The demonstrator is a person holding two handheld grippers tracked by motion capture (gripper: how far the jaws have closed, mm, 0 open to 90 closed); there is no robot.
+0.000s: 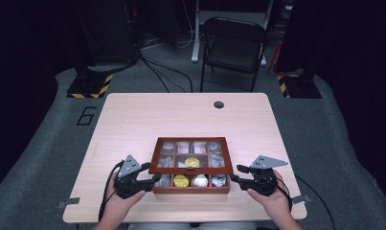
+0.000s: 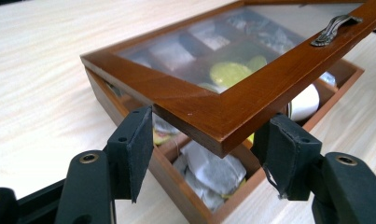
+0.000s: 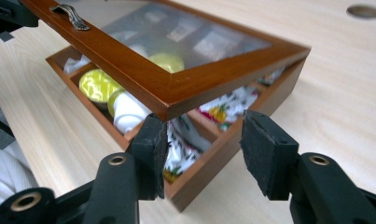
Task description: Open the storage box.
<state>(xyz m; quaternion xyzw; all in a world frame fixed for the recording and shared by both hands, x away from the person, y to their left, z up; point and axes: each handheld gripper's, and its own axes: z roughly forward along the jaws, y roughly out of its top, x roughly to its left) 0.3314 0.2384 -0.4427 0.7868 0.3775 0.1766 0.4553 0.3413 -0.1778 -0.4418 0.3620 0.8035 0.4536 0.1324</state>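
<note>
A brown wooden box (image 1: 190, 189) with several compartments of tea bags and yellow capsules stands near the table's front edge. Its glass lid (image 1: 154, 158) is hinged at the far side and tilted up a little at the front. My left gripper (image 1: 152, 172) is shut on the lid's front left corner (image 2: 209, 126), with a pad pressed on each side. My right gripper (image 1: 236, 173) is at the front right corner (image 3: 164, 109). Its jaws stand open, and only one pad is near the wood. A metal handle (image 2: 335, 29) sits on the lid's front rail.
The light wood table (image 1: 181, 115) has a round cable hole (image 1: 219, 104) at the back. A black folding chair (image 1: 233, 45) stands beyond it on grey carpet. White clothing (image 3: 8, 172) of the person shows at the table's near edge.
</note>
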